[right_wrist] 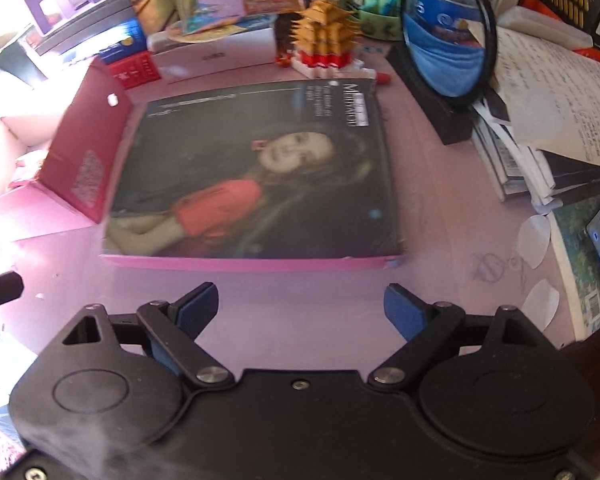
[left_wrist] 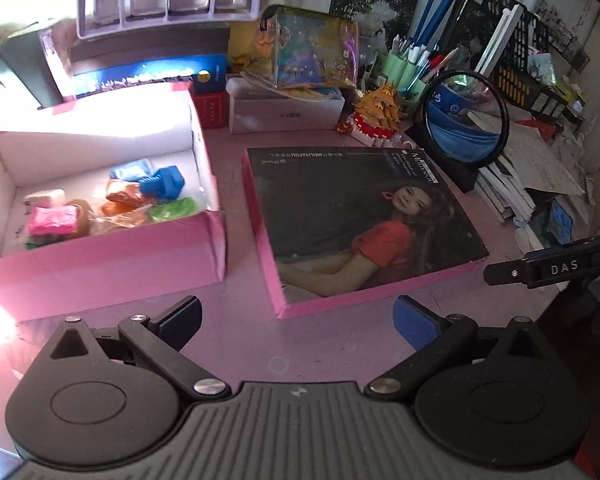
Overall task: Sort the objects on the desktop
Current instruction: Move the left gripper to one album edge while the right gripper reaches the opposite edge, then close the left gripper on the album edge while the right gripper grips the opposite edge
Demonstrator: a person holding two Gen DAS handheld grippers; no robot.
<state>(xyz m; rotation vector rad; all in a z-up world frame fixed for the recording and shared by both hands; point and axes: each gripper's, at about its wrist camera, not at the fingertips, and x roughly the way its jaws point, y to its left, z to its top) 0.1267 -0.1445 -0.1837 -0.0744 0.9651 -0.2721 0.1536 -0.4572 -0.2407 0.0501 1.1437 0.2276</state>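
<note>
Both grippers' fingers spread wide, nothing between: left gripper (left_wrist: 298, 322), right gripper (right_wrist: 300, 306). Box lid (right_wrist: 256, 168) lies flat just beside open pink box (left_wrist: 100, 264). Likely next: grip lid's opposite edges evenly, keep it level. Only left view shows clay pieces (left_wrist: 112, 200) w/in the box.

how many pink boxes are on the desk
2. The open pink box with small colourful items sits left; the lid with the printed photo lies right of it, apart. Others may be hidden.
</note>
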